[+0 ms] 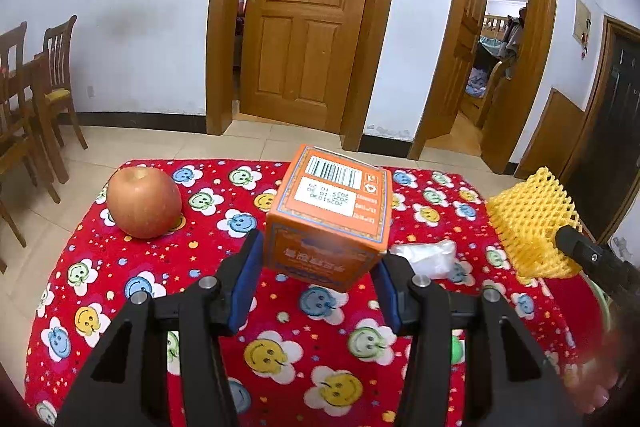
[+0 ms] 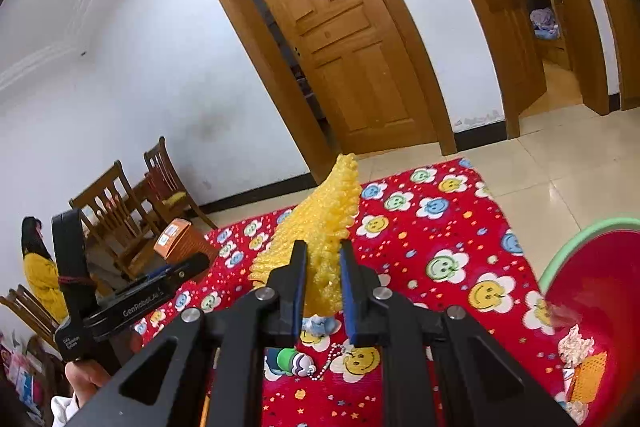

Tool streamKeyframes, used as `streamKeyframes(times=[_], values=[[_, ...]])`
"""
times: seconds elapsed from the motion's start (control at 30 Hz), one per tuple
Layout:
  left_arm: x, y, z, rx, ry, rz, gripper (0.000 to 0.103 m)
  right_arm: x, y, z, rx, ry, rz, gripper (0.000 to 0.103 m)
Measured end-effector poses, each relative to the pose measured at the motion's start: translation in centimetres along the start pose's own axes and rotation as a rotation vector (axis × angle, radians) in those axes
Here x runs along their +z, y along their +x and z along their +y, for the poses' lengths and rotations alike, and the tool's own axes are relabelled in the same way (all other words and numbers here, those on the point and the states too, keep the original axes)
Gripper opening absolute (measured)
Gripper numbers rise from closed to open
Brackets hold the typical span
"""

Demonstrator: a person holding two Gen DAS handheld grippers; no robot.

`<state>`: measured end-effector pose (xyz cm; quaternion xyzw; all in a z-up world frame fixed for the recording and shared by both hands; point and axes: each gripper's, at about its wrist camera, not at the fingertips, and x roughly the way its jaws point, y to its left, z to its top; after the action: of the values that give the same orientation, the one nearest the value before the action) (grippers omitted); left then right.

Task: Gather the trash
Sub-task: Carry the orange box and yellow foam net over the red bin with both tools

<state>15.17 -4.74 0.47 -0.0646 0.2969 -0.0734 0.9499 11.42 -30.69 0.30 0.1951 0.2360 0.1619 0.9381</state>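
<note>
The bin (image 2: 592,307) is cut off by the frame's edge.

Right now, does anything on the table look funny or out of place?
Among the trash, a whole apple sits on the red tablecloth; it looks fresh, not rubbish. The orange box is lifted and tilted in the left hand-held gripper.

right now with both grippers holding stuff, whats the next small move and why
Probably swing the right gripper, shut on the yellow foam net, toward the red bin at its right and release over it. The bin already holds scraps, and the left gripper has the orange box lifted, ready to follow.
</note>
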Motion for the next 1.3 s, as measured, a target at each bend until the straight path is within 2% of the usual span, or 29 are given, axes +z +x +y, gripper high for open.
streamKeyframes(times=[0.2,0.47,0.73,0.9,1.07,1.17,1.3], values=[[1.0,-2.0,-3.7,-0.019,0.045,-0.025,0.052,0.6,-2.4,-1.7,-0.007,0.033,-0.023,0.018],[0.9,-2.6,-11.2,-0.112,0.124,-0.036,0.052,0.8,-5.8,-5.1,-0.069,0.068,-0.065,0.019],[-0.7,-2.4,-18.6,-0.205,0.178,-0.015,0.052,1.0,-10.2,-10.1,-0.134,0.161,-0.128,0.019],[-2.4,-1.2,-22.3,-0.257,0.185,0.027,0.052,0.8,-12.5,-12.5,-0.170,0.201,-0.135,0.020],[-3.9,-0.1,-26.3,-0.305,0.180,0.083,0.052,0.6,-14.6,-13.9,-0.271,0.164,-0.164,0.020],[-4.9,0.6,-28.8,-0.350,0.177,0.138,0.052,0.2,-14.9,-15.3,-0.300,0.167,-0.143,0.020],[-6.2,1.4,-31.5,-0.373,0.191,0.152,0.052,-0.8,-15.5,-17.8,-0.341,0.202,-0.090,0.020]])
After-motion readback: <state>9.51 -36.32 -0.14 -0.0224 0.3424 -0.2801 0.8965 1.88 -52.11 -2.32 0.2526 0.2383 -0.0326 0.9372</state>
